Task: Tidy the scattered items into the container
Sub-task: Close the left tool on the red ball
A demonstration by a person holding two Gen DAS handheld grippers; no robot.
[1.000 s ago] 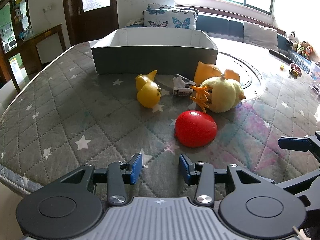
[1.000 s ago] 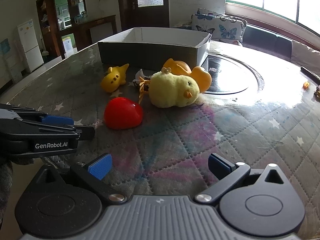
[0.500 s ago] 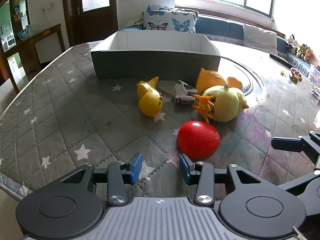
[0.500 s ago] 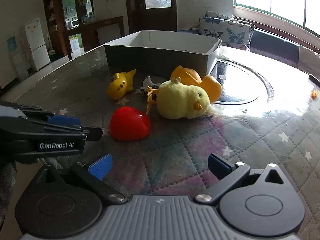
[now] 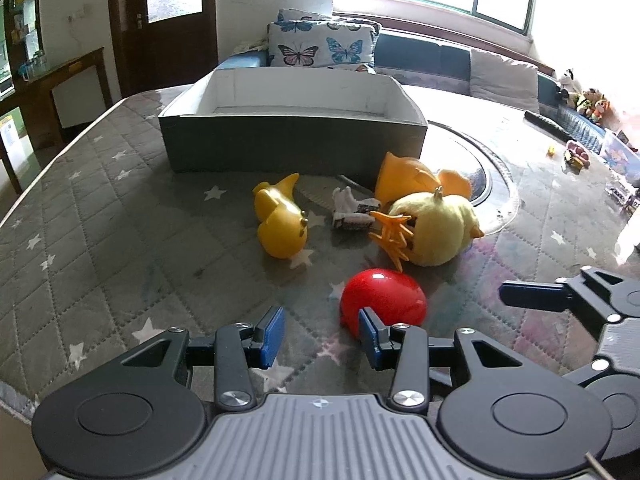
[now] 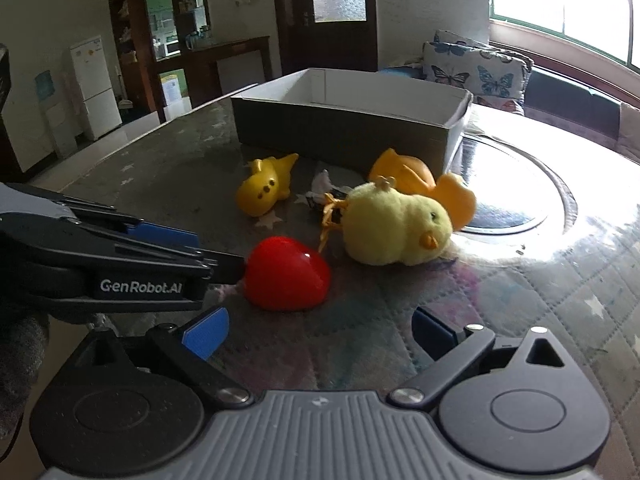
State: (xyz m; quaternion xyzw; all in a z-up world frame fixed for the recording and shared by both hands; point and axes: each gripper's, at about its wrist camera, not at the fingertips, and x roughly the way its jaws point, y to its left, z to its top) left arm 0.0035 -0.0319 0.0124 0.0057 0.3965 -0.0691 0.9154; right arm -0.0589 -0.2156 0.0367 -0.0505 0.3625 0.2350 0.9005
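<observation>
While the red egg-shaped toy (image 5: 382, 298) lay just ahead of the left gripper (image 5: 322, 336), nearer than a second before, both grippers stood spread and empty, the right gripper (image 6: 318, 330) starting to close, and the box (image 5: 292, 146) beyond remained unfilled.

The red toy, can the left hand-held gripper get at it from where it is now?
Probably yes. The red toy lies just ahead of the left hand-held gripper, slightly toward its right finger, with nothing between them. The jaws stand open and empty.
</observation>
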